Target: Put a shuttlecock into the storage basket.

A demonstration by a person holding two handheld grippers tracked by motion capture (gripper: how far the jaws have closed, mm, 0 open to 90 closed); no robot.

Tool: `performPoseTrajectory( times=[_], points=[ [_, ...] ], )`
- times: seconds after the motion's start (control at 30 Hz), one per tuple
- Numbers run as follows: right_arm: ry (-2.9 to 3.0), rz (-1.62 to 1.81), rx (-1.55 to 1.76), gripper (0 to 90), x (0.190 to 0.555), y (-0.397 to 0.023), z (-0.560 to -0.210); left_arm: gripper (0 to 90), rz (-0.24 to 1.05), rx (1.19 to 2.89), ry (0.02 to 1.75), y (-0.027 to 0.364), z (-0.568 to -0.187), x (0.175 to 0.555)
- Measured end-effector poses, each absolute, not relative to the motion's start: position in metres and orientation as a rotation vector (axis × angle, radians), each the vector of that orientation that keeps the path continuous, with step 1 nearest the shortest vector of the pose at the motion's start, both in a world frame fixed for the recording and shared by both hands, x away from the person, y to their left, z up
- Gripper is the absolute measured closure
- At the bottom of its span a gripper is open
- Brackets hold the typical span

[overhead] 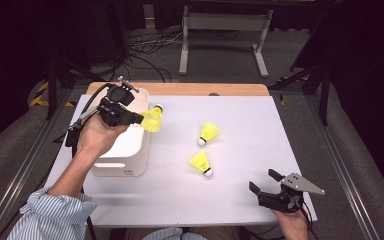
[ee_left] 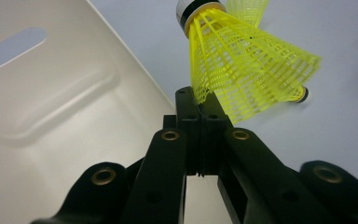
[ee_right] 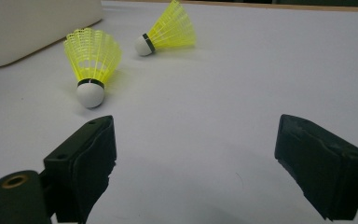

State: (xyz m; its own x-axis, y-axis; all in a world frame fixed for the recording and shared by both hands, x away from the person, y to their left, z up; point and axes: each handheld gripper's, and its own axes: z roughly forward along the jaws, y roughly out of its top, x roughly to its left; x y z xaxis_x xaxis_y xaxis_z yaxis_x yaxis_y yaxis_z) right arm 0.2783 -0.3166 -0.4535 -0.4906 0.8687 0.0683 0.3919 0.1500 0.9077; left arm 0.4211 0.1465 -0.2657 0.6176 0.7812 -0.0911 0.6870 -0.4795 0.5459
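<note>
While the left tongs (overhead: 139,118) pinch a yellow shuttlecock (overhead: 153,120) by the edge of its skirt, it hangs at the right rim of the white bin (overhead: 130,150), upper left of the high view, cork end up and away from the jaws. In the left gripper view the jaws are fully closed on just a thin bit of mesh (ee_left: 214,100), so the grip looks marginal.

Risks: the skirt could slip out or deform, since only a few plastic ribs are caught. The shuttlecock sits over the rim, not clearly over the bin's inside, so a release here may bounce off the edge onto the tabletop (overhead: 240,200). A light piece like this can also flutter sideways when let go.

Right tongs (overhead: 266,181) rest at the lower right of the high view, jaws wide apart, nothing between them. Two more shuttlecocks lie loose mid-frame: one upper (overhead: 208,134), one lower (overhead: 201,164), well apart from both tongs. In the right gripper view the nearer one (ee_right: 92,65) lies with its cork toward the camera, ahead of the left jaw; the path to it is open. Bin wall is the only obstacle for the left hand.
</note>
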Motion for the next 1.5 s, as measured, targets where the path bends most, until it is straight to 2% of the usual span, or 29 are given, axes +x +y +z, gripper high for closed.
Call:
performPoseTrajectory(
  times=[0.9,1.5],
  points=[
    [1.955,1.314,1.204,12.7,0.279,-0.316,-0.454,90.0,0.273,2.256,1.251,0.181,-0.273,0.426],
    [1.942,1.319,1.203,12.2,0.278,-0.317,-0.454,90.0,0.288,2.257,1.323,0.182,-0.295,0.446]
  ],
)
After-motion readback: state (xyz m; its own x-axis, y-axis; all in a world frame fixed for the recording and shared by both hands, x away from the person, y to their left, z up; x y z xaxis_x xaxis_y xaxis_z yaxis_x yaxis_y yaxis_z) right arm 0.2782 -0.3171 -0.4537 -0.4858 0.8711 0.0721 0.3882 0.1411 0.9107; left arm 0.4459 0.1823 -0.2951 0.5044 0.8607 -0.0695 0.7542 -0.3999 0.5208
